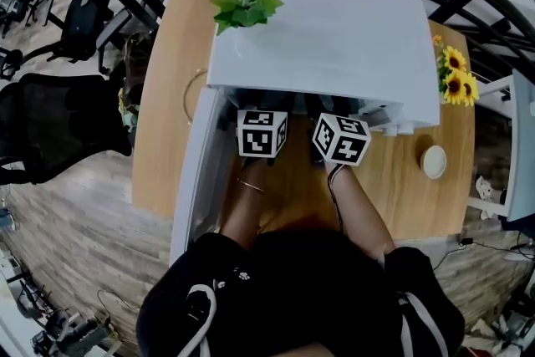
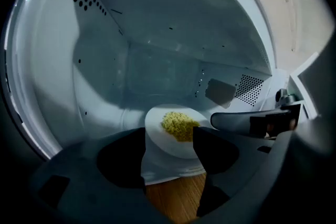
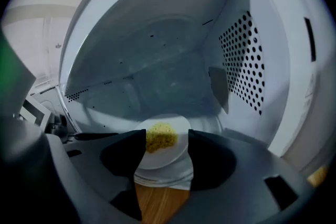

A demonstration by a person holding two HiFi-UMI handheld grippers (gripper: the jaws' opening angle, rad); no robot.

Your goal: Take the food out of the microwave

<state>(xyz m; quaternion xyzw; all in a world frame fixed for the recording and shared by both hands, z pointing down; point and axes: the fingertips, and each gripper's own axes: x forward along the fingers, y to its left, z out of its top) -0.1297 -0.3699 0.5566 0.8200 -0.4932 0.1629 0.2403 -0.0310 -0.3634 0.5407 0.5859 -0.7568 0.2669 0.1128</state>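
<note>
A white plate (image 2: 167, 147) with a heap of yellow food (image 2: 179, 125) sits on the floor of the open white microwave (image 1: 334, 38). My left gripper (image 2: 169, 136) is at the oven's mouth, open, with the plate's near rim showing between its jaws. Coming in from the right side, my right gripper (image 3: 165, 136) is also open, and the plate (image 3: 169, 157) and food (image 3: 160, 136) show in its gap. Whether either jaw touches the plate I cannot tell. In the head view only the marker cubes (image 1: 262, 132) (image 1: 341, 138) show; the oven's top hides the jaws.
The microwave door (image 1: 194, 175) hangs open at the left. A green plant (image 1: 245, 6) sits on the oven's top. On the wooden table (image 1: 163, 121) are sunflowers (image 1: 454, 77) and a small white round dish (image 1: 433, 161) at the right. A black chair (image 1: 58, 125) stands left.
</note>
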